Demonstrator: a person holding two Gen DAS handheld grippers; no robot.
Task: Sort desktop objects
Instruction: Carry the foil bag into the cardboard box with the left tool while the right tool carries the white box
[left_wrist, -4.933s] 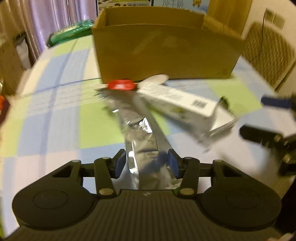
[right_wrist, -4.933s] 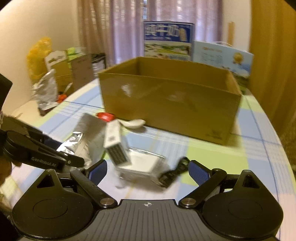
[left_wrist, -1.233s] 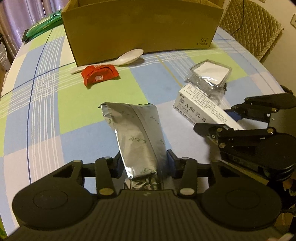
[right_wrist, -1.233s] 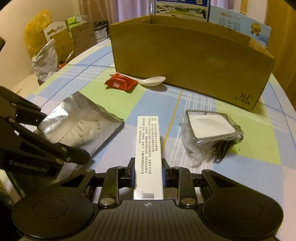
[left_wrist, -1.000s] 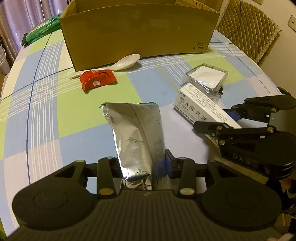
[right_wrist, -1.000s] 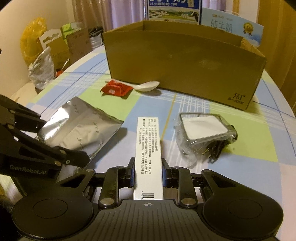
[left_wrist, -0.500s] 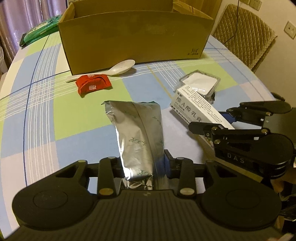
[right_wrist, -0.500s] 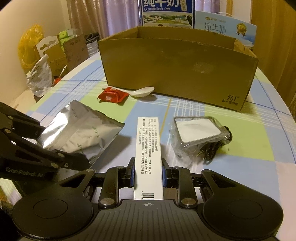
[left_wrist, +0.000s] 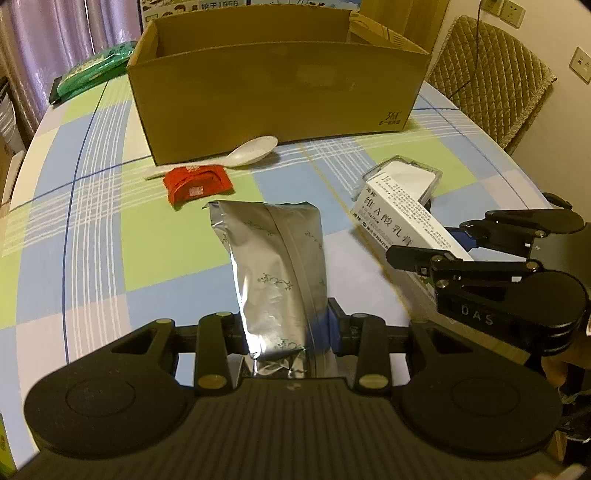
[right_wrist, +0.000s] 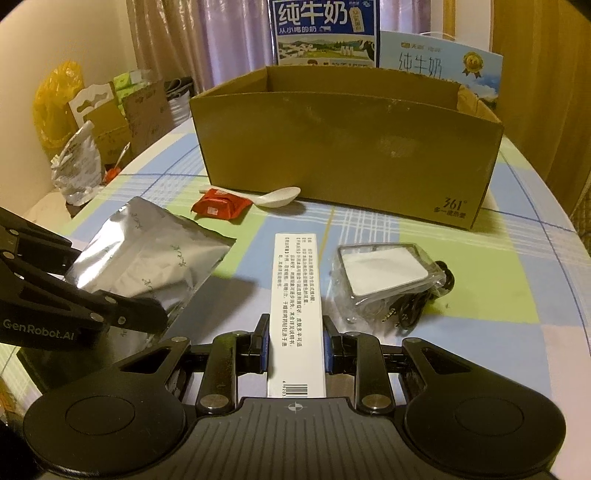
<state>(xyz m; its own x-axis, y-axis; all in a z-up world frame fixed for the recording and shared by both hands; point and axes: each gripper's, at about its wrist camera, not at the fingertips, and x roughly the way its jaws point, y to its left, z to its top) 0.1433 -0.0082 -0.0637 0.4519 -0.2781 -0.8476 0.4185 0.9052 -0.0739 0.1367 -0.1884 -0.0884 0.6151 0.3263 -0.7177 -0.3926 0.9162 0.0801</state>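
Observation:
My left gripper is shut on a silver foil pouch, held above the checked tablecloth. My right gripper is shut on a long white carton with printed text; the same carton and gripper show at the right of the left wrist view. Ahead stands an open brown cardboard box. In front of it lie a red packet and a white spoon. A clear plastic case with a black cable lies right of the carton.
A quilted chair stands beyond the table's right edge. A green packet lies at the far left. Milk cartons stand behind the box. A crumpled foil bag and small boxes sit off the table's left side.
Both grippers closed on their objects since the earliest frames and have lifted and drawn back; the pouch and carton now sit higher above the table. The box looks farther away.

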